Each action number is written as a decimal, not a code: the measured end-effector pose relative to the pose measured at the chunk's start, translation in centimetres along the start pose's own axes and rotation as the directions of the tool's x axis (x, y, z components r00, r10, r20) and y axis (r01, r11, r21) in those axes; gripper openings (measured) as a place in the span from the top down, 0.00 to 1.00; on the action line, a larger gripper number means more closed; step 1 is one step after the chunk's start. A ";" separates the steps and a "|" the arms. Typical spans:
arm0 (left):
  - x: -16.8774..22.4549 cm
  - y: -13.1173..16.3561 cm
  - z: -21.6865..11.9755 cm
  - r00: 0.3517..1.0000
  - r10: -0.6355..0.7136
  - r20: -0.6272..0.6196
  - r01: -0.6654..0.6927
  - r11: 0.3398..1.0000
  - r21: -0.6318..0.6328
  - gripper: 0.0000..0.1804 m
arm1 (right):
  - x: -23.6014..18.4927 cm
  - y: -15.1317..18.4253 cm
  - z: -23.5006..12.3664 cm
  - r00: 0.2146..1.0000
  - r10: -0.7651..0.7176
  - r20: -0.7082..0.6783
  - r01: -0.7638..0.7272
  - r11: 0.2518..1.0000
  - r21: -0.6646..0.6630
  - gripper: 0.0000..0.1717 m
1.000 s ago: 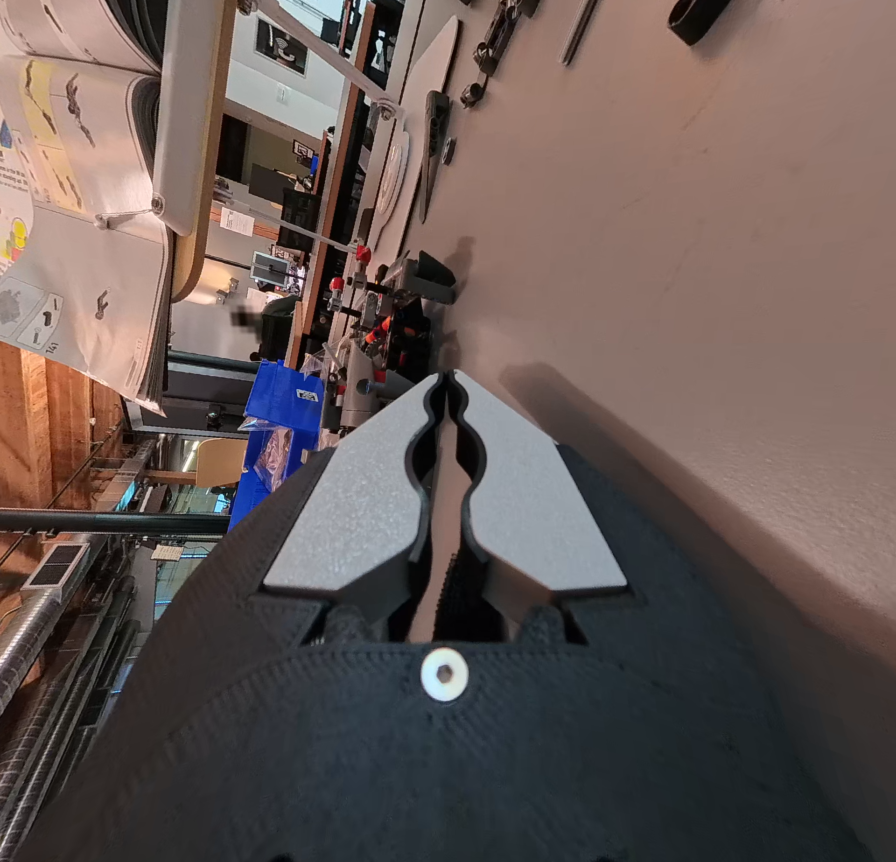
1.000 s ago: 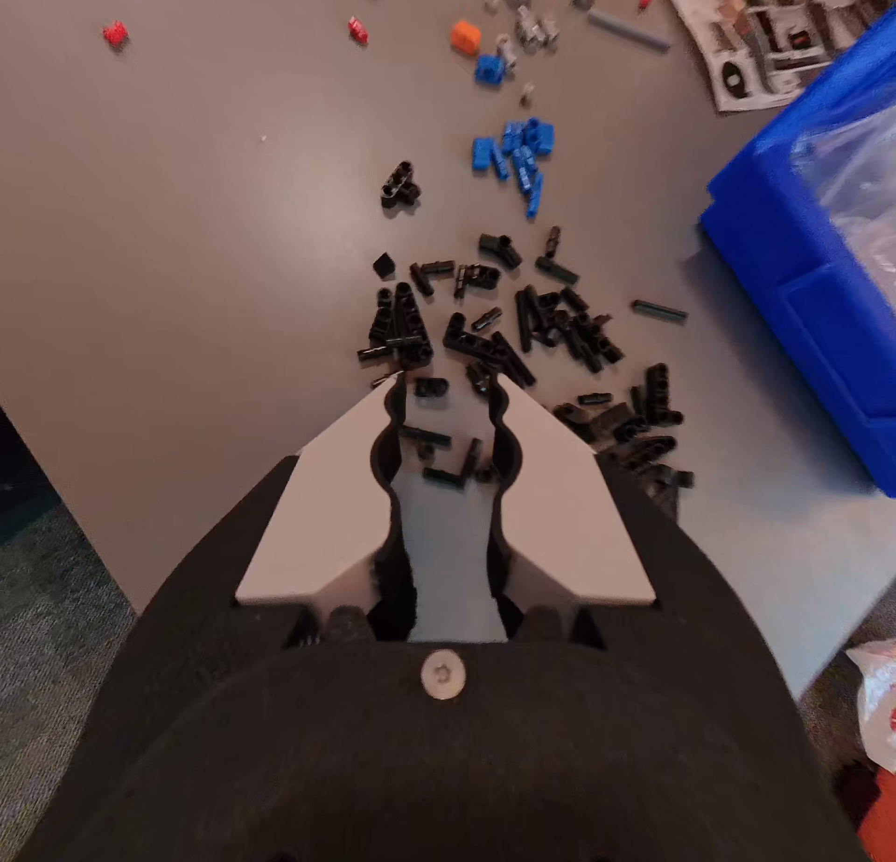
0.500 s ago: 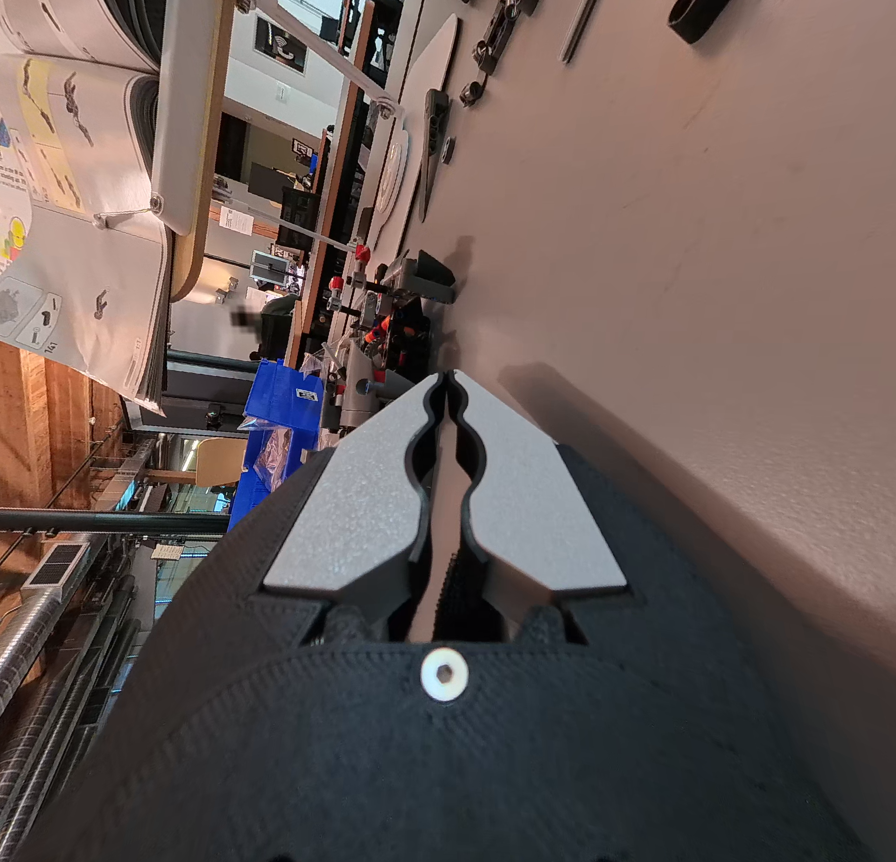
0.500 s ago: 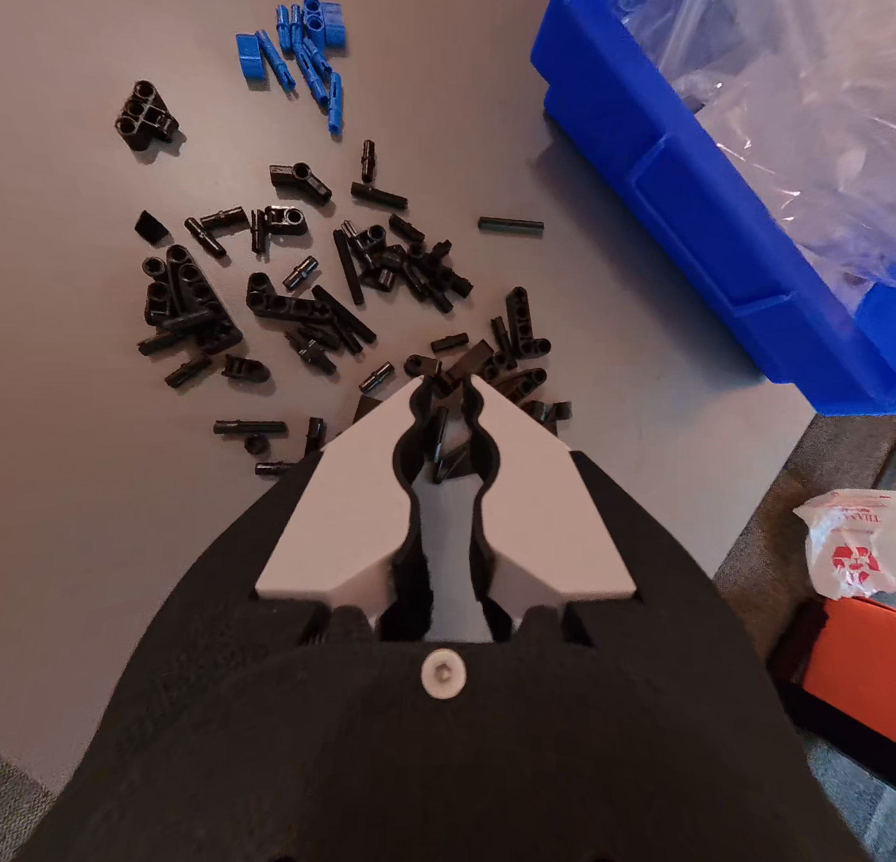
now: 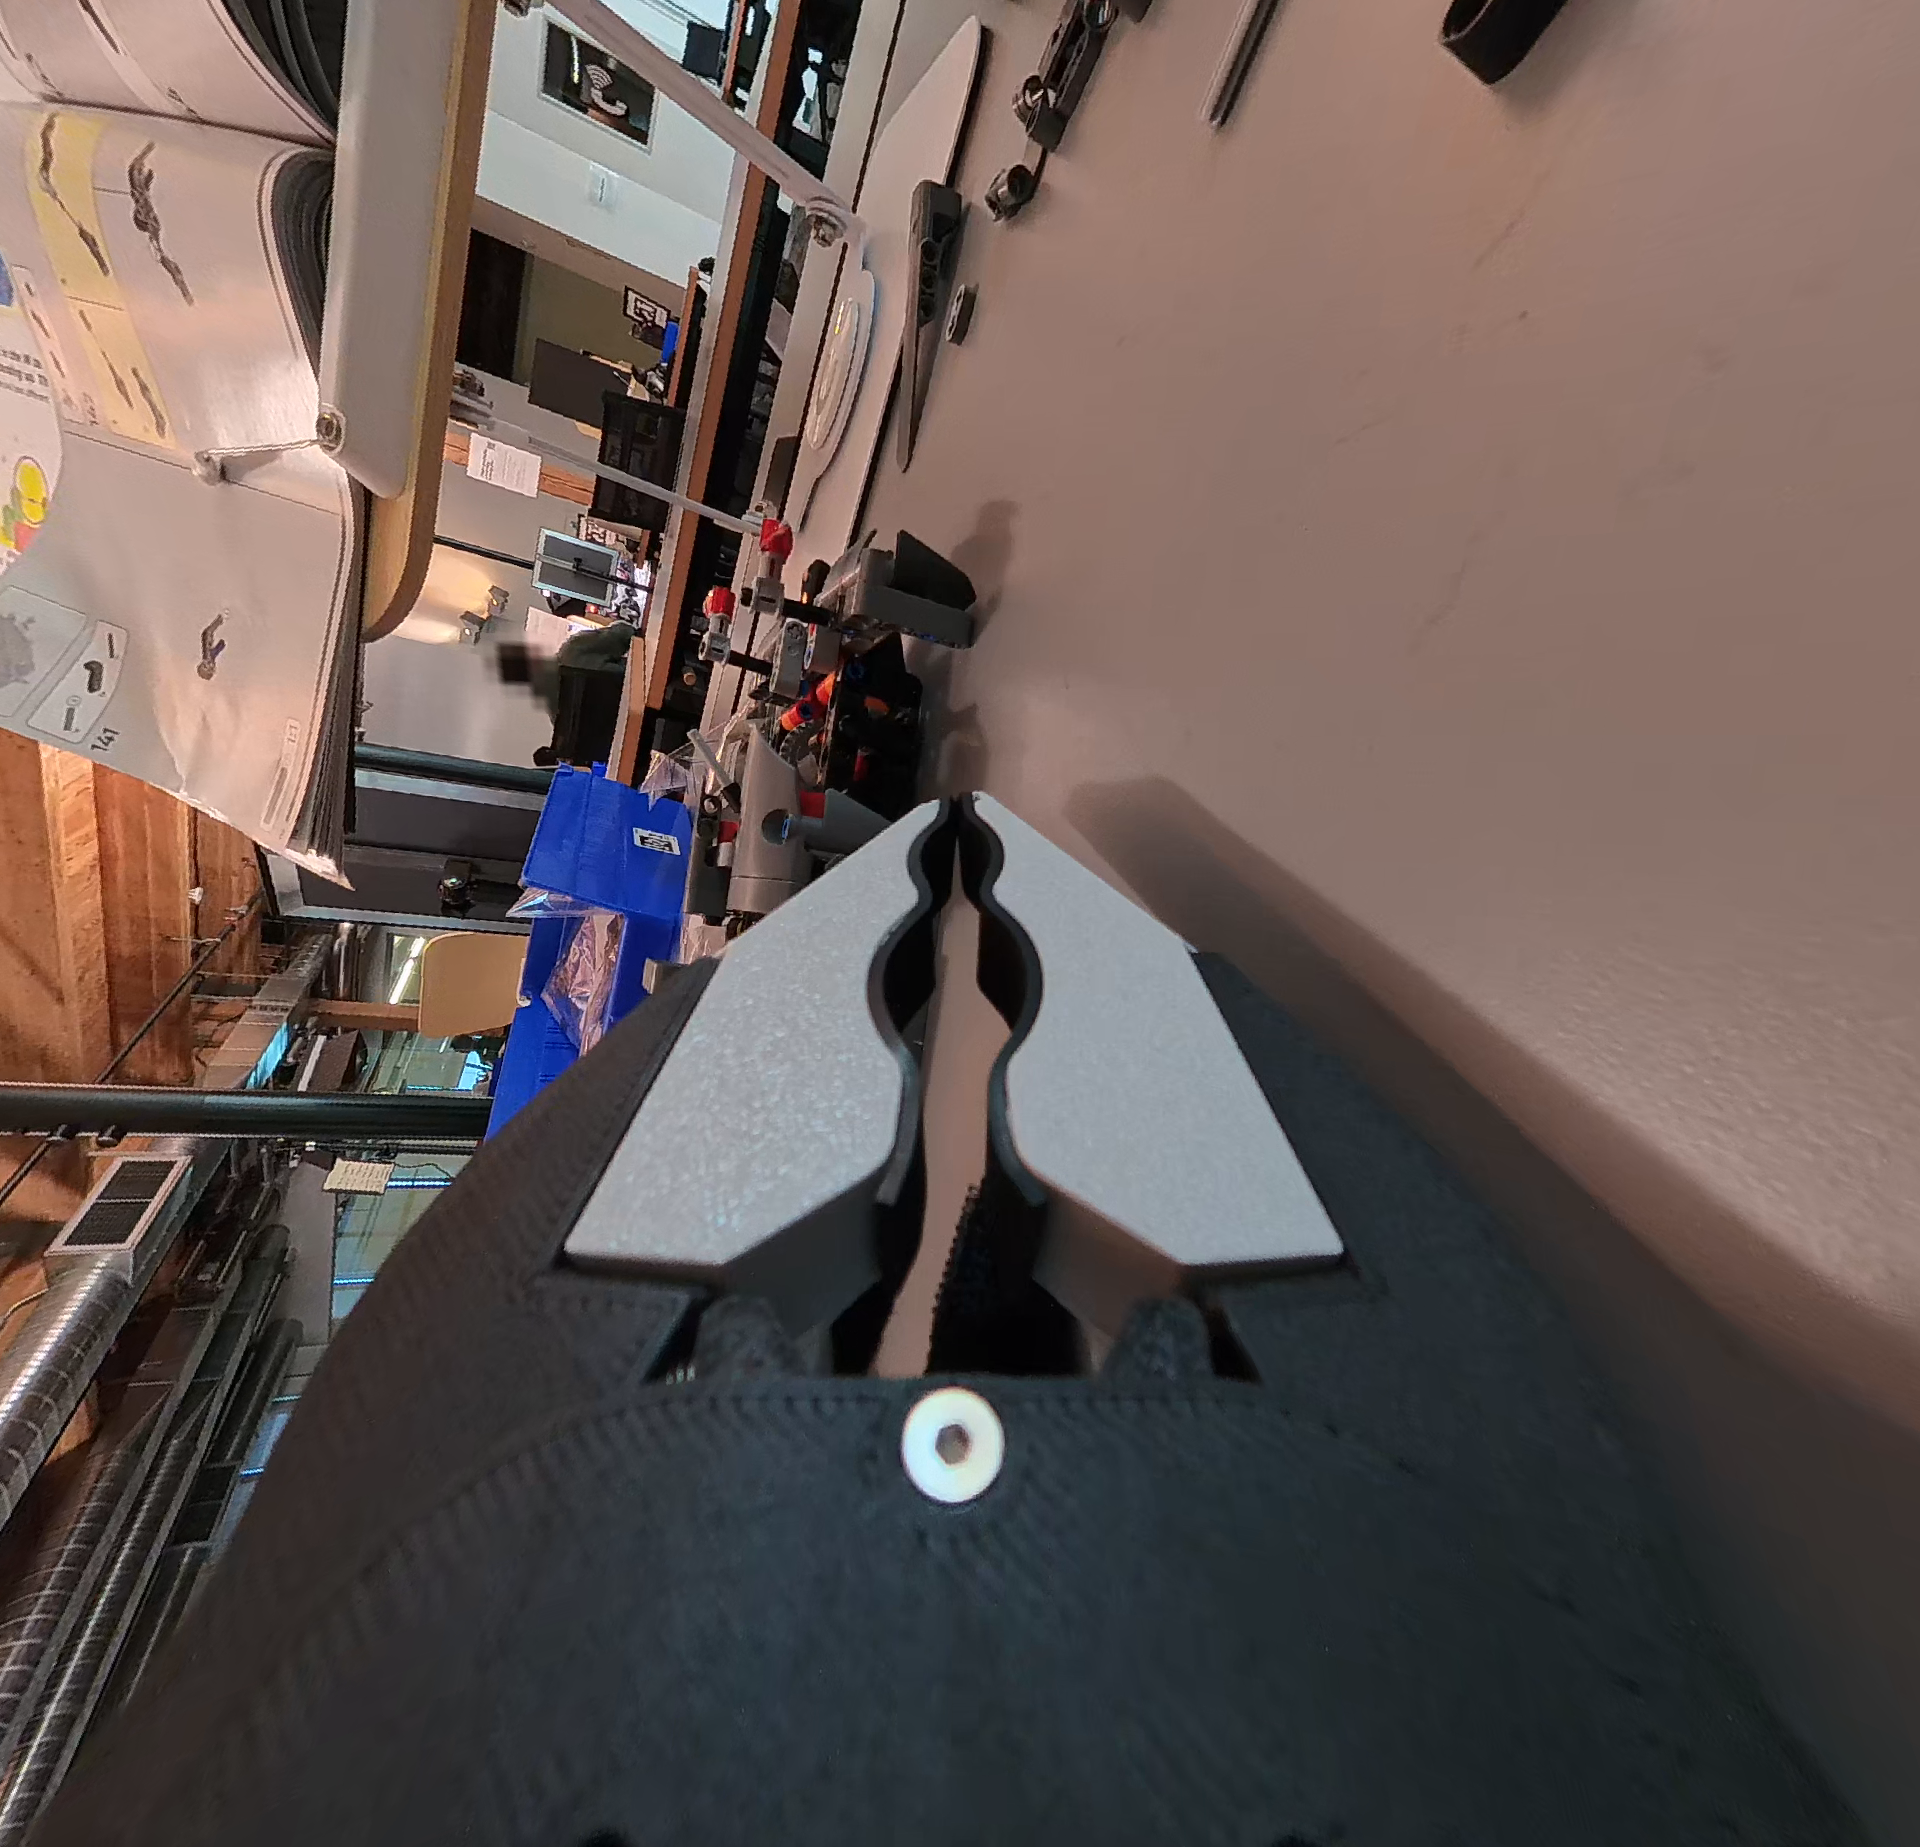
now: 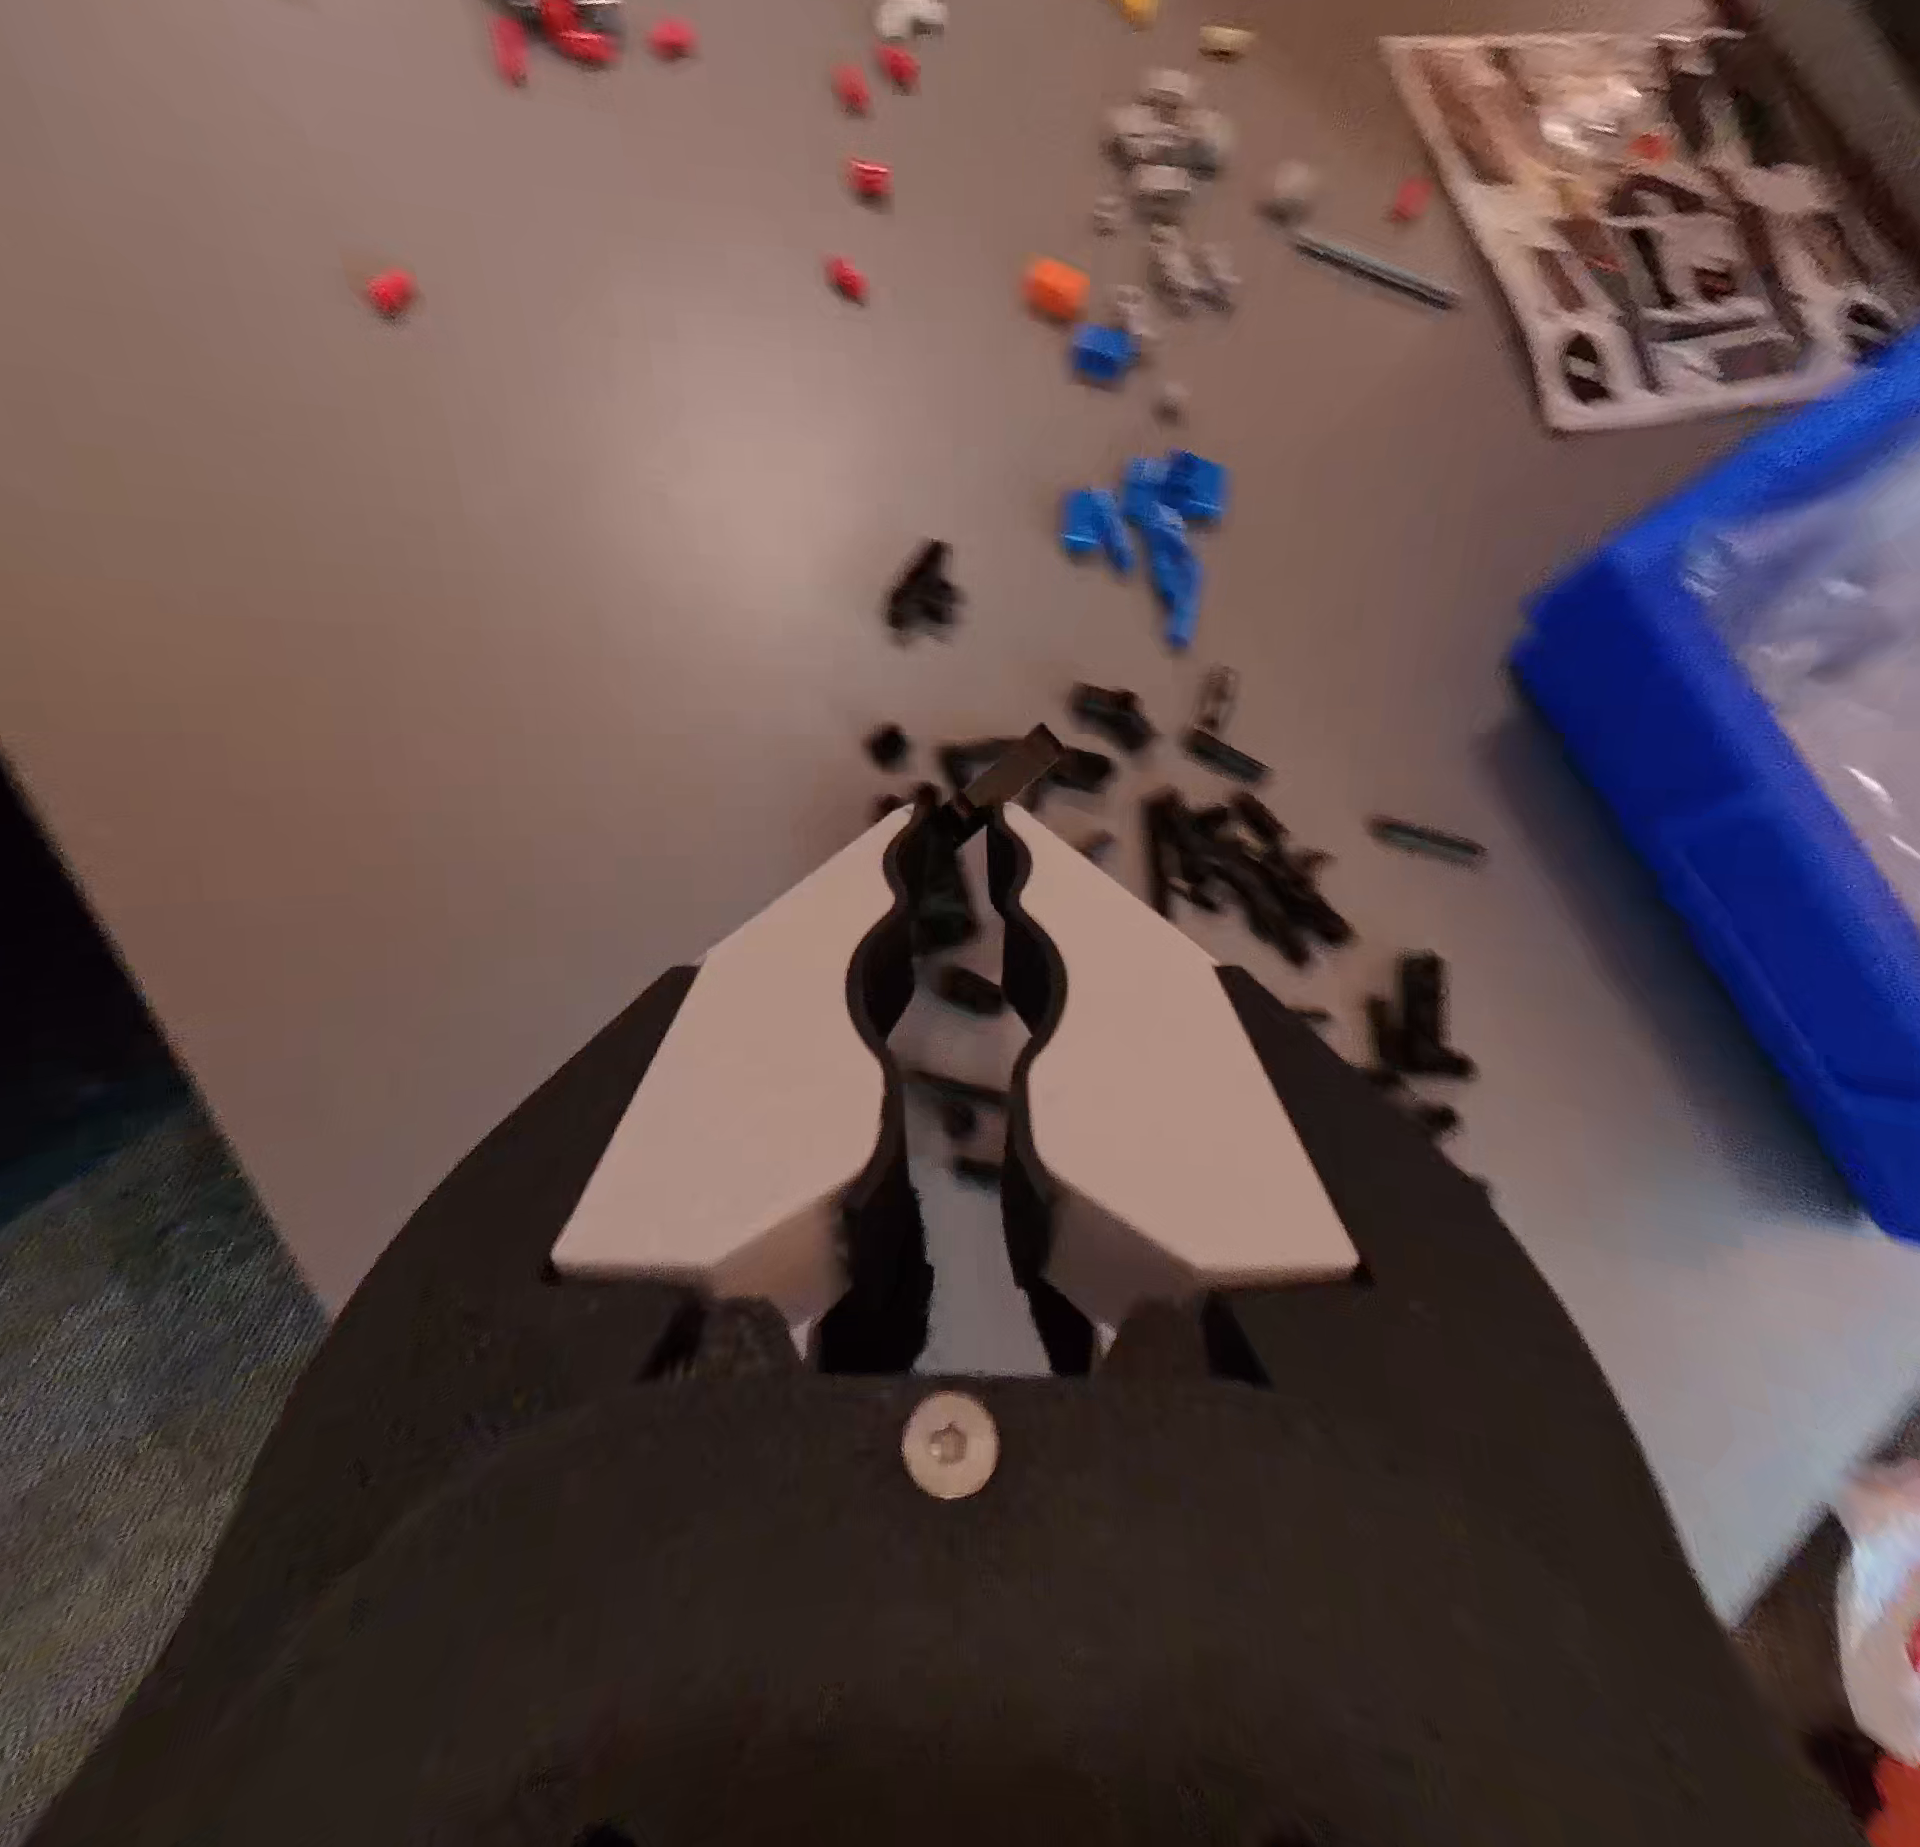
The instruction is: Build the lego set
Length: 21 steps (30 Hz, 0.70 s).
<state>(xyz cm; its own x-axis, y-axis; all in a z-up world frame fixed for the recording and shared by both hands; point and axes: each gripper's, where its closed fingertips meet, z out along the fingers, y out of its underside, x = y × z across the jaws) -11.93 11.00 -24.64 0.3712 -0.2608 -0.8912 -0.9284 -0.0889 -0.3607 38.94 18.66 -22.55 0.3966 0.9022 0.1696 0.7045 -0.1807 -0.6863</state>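
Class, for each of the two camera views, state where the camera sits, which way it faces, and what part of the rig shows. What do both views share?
Left wrist view: behind the shut left gripper, rolled sideways, low along the table toward a brick model.
Right wrist view: behind the right gripper, above the table, looking down on scattered black pieces; it pinches a small black piece.
Shared: the table and blue bin.

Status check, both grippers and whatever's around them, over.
Left gripper shut, empty, beside grey tabletop. Right gripper shut on small black plastic piece, above scattered black pieces. Blue plastic bin at right.
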 end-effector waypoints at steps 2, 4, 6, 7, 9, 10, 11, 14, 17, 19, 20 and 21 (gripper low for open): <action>0.0 0.0 0.0 1.000 0.001 0.001 -0.001 1.000 0.000 1.00 | -2.4 -0.4 1.2 0.996 -0.037 0.078 0.038 0.999 -0.017 0.96; 0.0 0.0 0.0 1.000 0.001 0.003 -0.001 1.000 0.001 1.00 | -3.9 -0.2 2.2 0.988 -0.048 0.144 0.054 0.998 -0.040 0.96; 0.0 0.0 0.0 1.000 0.002 0.004 -0.002 1.000 0.001 1.00 | -4.5 0.2 3.0 0.985 -0.042 0.166 0.054 0.996 -0.069 0.95; 0.0 0.0 0.0 1.000 0.002 0.004 -0.002 1.000 0.002 1.00 | -4.5 0.3 3.2 0.985 -0.036 0.166 0.051 0.995 -0.082 0.93; 0.0 0.0 0.0 1.000 0.003 0.005 -0.003 1.000 0.003 1.00 | -4.3 0.2 3.1 0.988 -0.029 0.153 0.043 0.995 -0.088 0.83; -0.1 0.0 0.0 1.000 0.004 0.006 -0.004 1.000 0.003 1.00 | -3.9 -0.1 2.8 0.990 -0.027 0.136 0.038 0.996 -0.078 0.83; 0.0 0.0 0.0 1.000 0.004 0.006 -0.004 1.000 0.003 1.00 | -3.2 -0.5 2.3 0.993 -0.026 0.115 0.034 0.997 -0.066 0.83; -0.1 0.0 0.0 1.000 0.004 0.006 -0.004 1.000 0.003 1.00 | -0.3 -0.7 1.2 0.999 -0.014 0.037 0.016 0.998 -0.057 0.84; -0.1 0.0 0.0 1.000 0.005 0.008 -0.005 1.000 0.003 1.00 | 3.0 0.2 1.3 1.000 0.006 -0.025 -0.008 0.996 -0.094 0.85; -0.1 0.0 -0.1 1.000 0.005 0.010 -0.005 1.000 0.002 1.00 | 4.4 1.0 2.0 0.999 -0.002 -0.042 -0.004 0.991 -0.133 0.88; -0.1 0.0 -0.1 1.000 0.005 0.010 -0.005 1.000 0.002 1.00 | 4.9 1.3 2.4 0.999 -0.007 -0.044 0.000 0.989 -0.149 0.88; -0.1 0.0 -0.1 1.000 0.005 0.010 -0.005 1.000 0.002 1.00 | 5.3 1.6 2.8 0.999 -0.009 -0.040 0.002 0.986 -0.165 0.88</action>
<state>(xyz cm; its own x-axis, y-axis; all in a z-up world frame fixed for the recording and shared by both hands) -11.93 10.97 -24.53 0.3664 -0.2514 -0.8959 -0.9304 -0.0856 -0.3565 40.53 24.23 -24.78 0.4136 0.8872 0.2044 0.7930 -0.2408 -0.5596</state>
